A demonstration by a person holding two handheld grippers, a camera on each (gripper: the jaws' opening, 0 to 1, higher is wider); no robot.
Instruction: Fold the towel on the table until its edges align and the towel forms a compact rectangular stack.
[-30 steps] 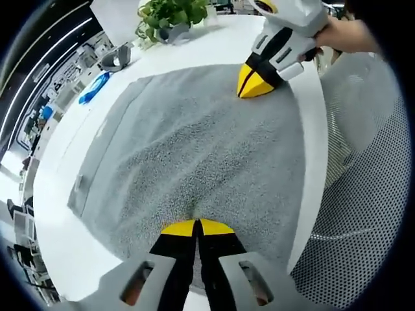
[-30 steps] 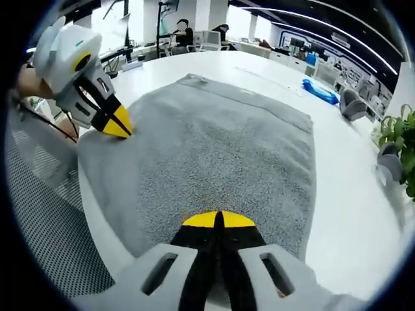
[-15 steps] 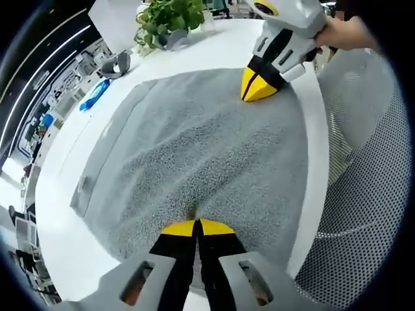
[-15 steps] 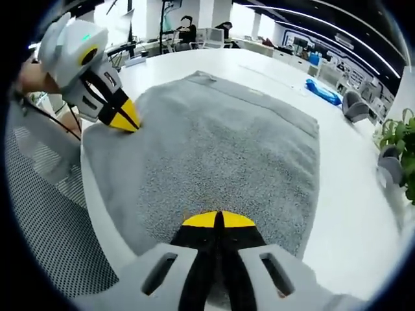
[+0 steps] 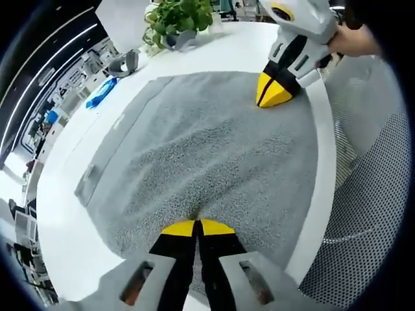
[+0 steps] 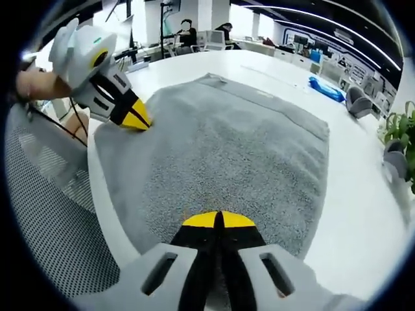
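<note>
A grey towel [image 5: 207,149] lies spread on the white table [image 5: 65,214], with faint creases across its middle. My left gripper [image 5: 196,228] is shut on the towel's near corner by the table edge. My right gripper [image 6: 218,220] is shut on the other near corner of the same towel [image 6: 233,149]. In the left gripper view the right gripper [image 5: 275,96] comes in from the upper right, its yellow tips pinching the cloth. The left gripper [image 6: 135,118] shows at the upper left of the right gripper view, also clamped on the cloth's edge.
A potted plant [image 5: 175,16] stands at the table's far side, with a grey object [image 5: 123,63] and a blue object [image 5: 102,92] nearby. A mesh chair [image 5: 363,188] sits just past the table edge. A person's hand [image 5: 353,42] holds the right gripper. Office desks and people fill the background.
Both grippers have lifted the near edge slightly and carried it a little toward the far side; the towel's near part has puckered. Both stay shut on their corners.
</note>
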